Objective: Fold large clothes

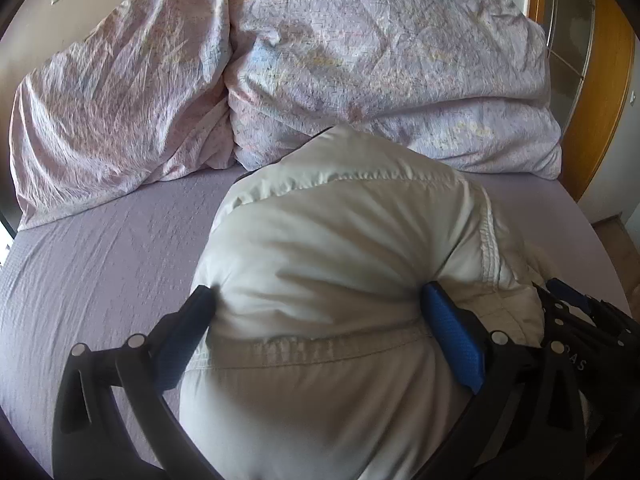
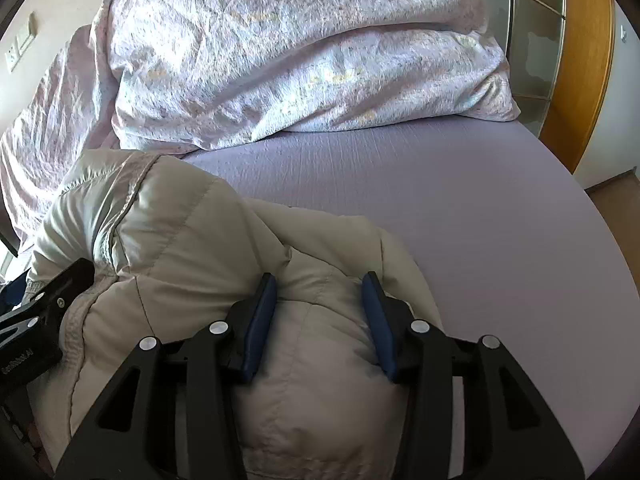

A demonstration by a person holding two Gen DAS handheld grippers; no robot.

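A pale puffer jacket (image 1: 340, 248) is bunched on the near part of the lavender bed sheet (image 1: 100, 248), in front of a crumpled floral duvet (image 1: 360, 60). It is judged light, soft, springy and somewhat slippery, so hold is best taken on stitched seams or hems rather than on puffed panels. The left tongs (image 1: 320, 320) are clenched on a thick roll of the jacket. The right tongs (image 2: 320, 312) are likewise seen grasping a padded fold to its right, pads pressed into the fabric.
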